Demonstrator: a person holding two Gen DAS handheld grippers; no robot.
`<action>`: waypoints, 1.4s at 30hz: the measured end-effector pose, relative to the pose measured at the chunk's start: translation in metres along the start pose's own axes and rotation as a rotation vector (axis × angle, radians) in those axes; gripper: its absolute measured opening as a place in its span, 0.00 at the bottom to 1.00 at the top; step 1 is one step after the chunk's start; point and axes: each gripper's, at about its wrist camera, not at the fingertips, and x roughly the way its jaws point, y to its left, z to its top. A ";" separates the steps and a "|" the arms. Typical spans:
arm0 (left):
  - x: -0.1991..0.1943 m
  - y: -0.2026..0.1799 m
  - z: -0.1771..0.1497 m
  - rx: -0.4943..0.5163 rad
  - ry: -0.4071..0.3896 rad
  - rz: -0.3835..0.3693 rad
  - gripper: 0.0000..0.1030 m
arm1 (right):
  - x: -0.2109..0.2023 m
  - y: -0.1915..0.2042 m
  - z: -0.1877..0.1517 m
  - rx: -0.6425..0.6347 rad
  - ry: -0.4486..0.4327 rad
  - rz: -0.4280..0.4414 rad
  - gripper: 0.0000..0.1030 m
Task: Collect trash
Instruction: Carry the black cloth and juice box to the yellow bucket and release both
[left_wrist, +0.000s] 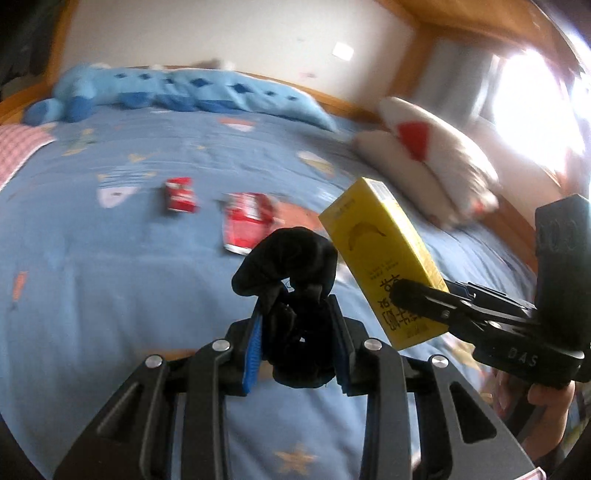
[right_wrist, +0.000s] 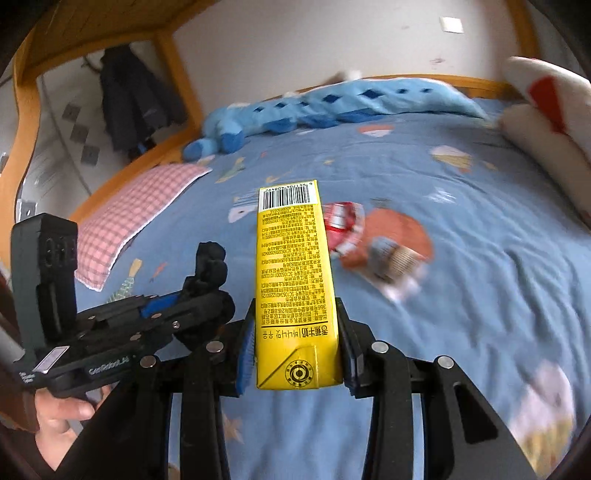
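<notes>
Two grippers are hanging over the bed (left_wrist: 110, 295): the left gripper (left_wrist: 295, 325) is squeezing a black sock (left_wrist: 291, 258), the right gripper (right_wrist: 295, 339) is gripping a yellow carton (right_wrist: 291, 258).

Daylight pours in from a window (left_wrist: 535, 92) at the top right of the left wrist view, totally blown out with glare. The bed (left_wrist: 147, 258) and the red wrappers (left_wrist: 243, 221) are smeared with motion blur. Heavy fisheye bending and dark corners in both views; the yellow carton (right_wrist: 291, 273) stays sharp.

Black tongs (left_wrist: 299, 325) — blue pads (left_wrist: 253, 354); silver screws (left_wrist: 372, 344).
</notes>
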 end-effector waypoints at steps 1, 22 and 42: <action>0.001 -0.012 -0.004 0.012 0.008 -0.017 0.31 | -0.016 -0.007 -0.010 0.024 -0.010 -0.018 0.36; 0.018 -0.272 -0.128 0.388 0.277 -0.491 0.32 | -0.284 -0.107 -0.246 0.590 -0.274 -0.493 0.36; 0.066 -0.423 -0.237 0.645 0.446 -0.556 0.89 | -0.355 -0.146 -0.377 0.878 -0.264 -0.756 0.58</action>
